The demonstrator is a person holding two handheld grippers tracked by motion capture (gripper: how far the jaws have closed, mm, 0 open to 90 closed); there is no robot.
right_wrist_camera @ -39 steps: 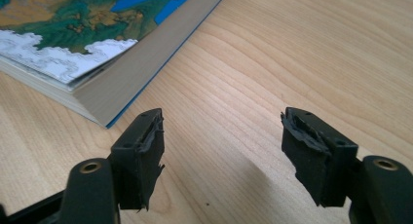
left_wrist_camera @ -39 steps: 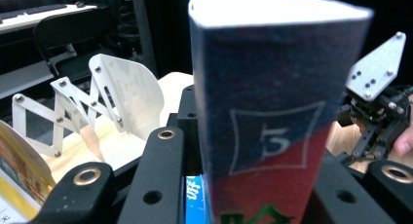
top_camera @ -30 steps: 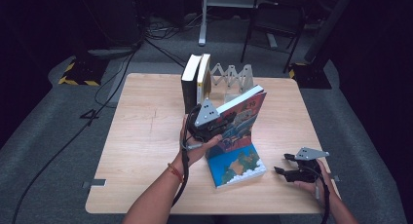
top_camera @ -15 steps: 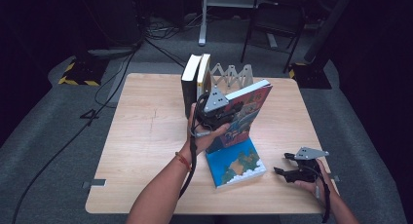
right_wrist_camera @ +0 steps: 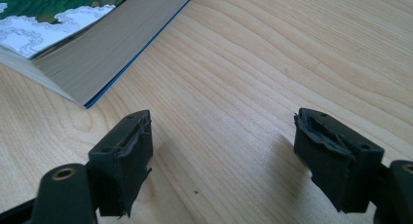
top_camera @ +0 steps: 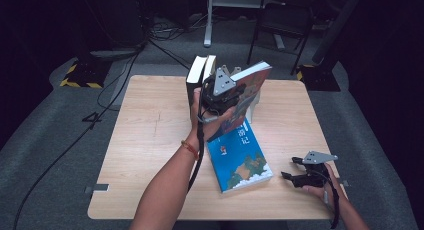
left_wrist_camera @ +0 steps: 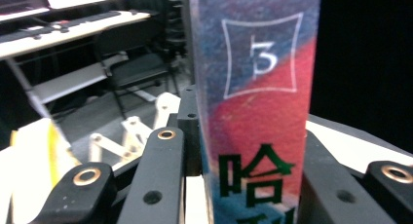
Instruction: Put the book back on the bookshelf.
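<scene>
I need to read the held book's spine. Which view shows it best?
The left gripper view: the held book stands close up between the jaws, its "3" and green characters legible. The high view shows it small, lifted before the rack. The right gripper view shows the flat book instead.

held book [left_wrist_camera: 258, 112] cut off top and bottom, rack [top_camera: 252, 97] mostly hidden behind it, cover lettering blurred

Left of the flat book [top_camera: 239, 159] the table [top_camera: 150, 140] is bare wood, easy to pass. Behind it, upright books [top_camera: 199, 77] and a white rack [top_camera: 252, 102] block the way.
</scene>
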